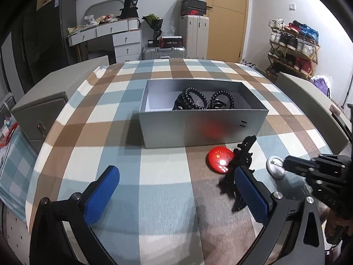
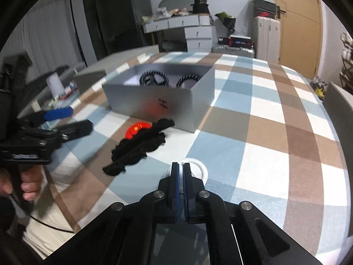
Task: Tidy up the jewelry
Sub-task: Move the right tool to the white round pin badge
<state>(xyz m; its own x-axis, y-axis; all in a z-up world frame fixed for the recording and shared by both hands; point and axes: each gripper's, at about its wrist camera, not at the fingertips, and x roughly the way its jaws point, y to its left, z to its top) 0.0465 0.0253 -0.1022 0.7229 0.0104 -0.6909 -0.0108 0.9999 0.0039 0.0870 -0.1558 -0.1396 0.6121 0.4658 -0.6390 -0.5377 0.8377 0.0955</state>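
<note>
Right gripper (image 2: pixel 181 167), lower centre of the right wrist view: blue pads pressed together at the near rim of a round white badge (image 2: pixel 199 169) lying on the checked tablecloth (image 2: pixel 260 119); whether pinching the rim or merely closed above it, not discernible. Left gripper (image 1: pixel 176 196), bottom of the left wrist view: pads spread wide, nothing between them. Black hair claw (image 2: pixel 136 148) left of centre, overlapping a red badge (image 2: pixel 135 129), both just beside the grey box (image 2: pixel 154 101) in the upper middle. Black beaded bracelets (image 1: pixel 196 99) already inside the box. Step in hand, judged: pickup of the white badge. Next move: lift, carry to upper left over the box wall, release inside; claw and red badge remaining.
</note>
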